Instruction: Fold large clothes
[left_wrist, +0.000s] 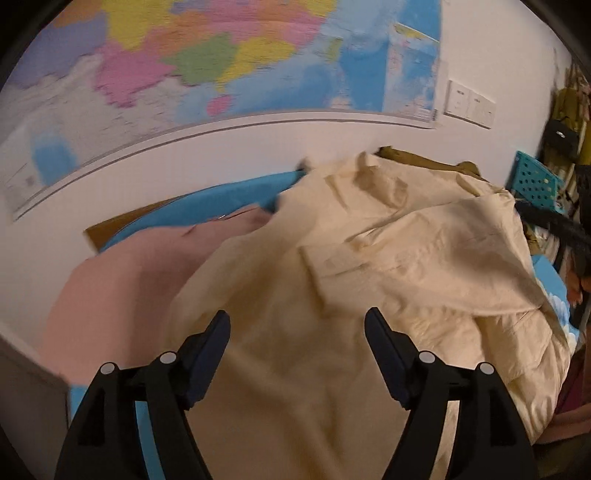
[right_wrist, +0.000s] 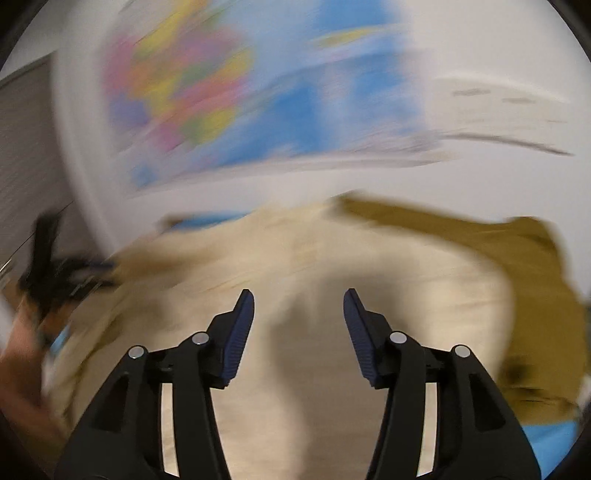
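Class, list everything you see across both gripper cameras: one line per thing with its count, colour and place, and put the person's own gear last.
Cream garment: one, pale cream, spread crumpled over the surface, below both grippers.
Pink garment: one, pink, left of the cream one.
Olive garment: one, olive brown, behind and right of the cream one.
Blue cover: one, bright blue, beneath the clothes.
Wall map: one, multicoloured, on the white wall behind.
Wall switches: two plates, white, right of the map.
Crate: one, teal, perforated, far right.
Left gripper: one, black, fingers apart, nothing between them.
Right gripper: one, black, fingers apart, nothing between them.
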